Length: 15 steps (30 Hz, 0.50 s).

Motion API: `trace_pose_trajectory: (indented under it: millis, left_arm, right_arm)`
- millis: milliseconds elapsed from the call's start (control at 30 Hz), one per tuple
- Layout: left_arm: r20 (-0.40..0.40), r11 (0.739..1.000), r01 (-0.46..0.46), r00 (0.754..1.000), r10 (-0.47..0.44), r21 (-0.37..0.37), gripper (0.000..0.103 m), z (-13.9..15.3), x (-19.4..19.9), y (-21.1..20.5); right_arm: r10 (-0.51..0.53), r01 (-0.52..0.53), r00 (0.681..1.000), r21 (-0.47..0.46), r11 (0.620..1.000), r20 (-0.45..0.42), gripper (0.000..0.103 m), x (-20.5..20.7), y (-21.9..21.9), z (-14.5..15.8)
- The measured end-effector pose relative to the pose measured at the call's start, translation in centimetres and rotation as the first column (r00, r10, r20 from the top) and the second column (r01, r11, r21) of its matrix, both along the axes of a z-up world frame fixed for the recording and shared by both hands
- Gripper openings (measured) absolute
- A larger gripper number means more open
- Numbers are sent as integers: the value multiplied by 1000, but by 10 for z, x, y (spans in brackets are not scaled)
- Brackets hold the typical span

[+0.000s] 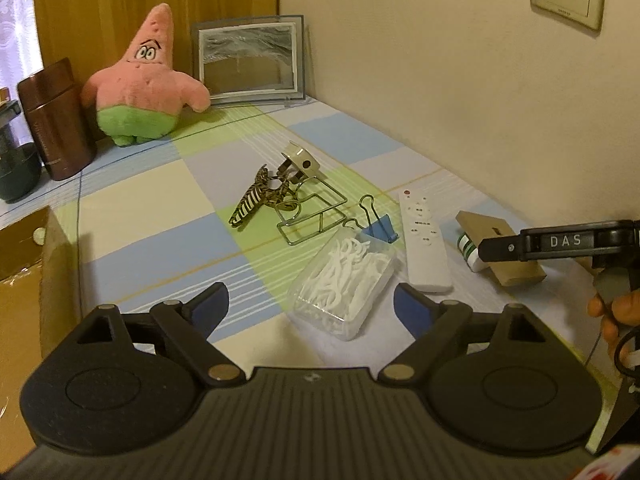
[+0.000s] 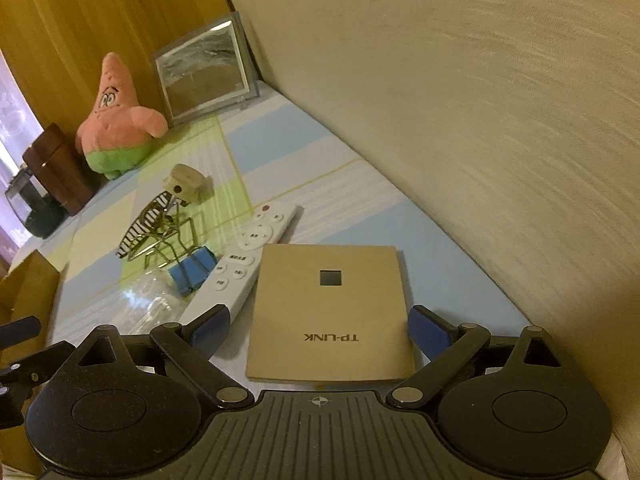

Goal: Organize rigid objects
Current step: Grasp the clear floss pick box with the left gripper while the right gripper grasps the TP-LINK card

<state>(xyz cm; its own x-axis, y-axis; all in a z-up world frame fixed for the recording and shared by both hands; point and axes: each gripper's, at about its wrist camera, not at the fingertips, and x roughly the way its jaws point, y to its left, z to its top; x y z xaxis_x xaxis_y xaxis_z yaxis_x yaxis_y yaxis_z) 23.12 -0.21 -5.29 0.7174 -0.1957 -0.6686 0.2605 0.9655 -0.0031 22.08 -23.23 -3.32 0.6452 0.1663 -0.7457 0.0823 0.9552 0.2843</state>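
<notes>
My left gripper (image 1: 312, 306) is open over the checked cloth, its blue pads wide apart. A clear box of white floss picks (image 1: 344, 284) lies just ahead, between the fingers. Beyond it are a blue binder clip (image 1: 378, 228), a wire rack (image 1: 312, 216), a zebra-striped hair claw (image 1: 256, 196) and a beige holder (image 1: 300, 162). A white remote (image 1: 424, 240) lies to the right. My right gripper (image 2: 322, 326) is open, with a flat brown TP-LINK box (image 2: 328, 312) between its fingers; neither pad presses on it. The remote (image 2: 244, 264) lies left of that box.
A pink star plush (image 1: 140, 80), a picture frame (image 1: 248, 60) and a brown flask (image 1: 56, 120) stand at the back. The wall (image 2: 480, 120) runs close along the right. A green and white roll (image 1: 470, 250) sticks out from under the brown box. A cardboard carton (image 1: 20, 264) sits at the left edge.
</notes>
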Motion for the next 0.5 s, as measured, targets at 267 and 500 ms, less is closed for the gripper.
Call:
trace_pose_trajectory:
  millis: [267,500]
  left_arm:
    - [-33,997,72,997,-71,40,87,-9,16,-3]
    - [-60,988,141,989,-137,65,87,-16,32,-10]
  right_arm:
    - [-1,0,1000,-26,1000,-31,92,4,5,-5]
    - [-13,13,1000,-51,999,2,83,1,7,0]
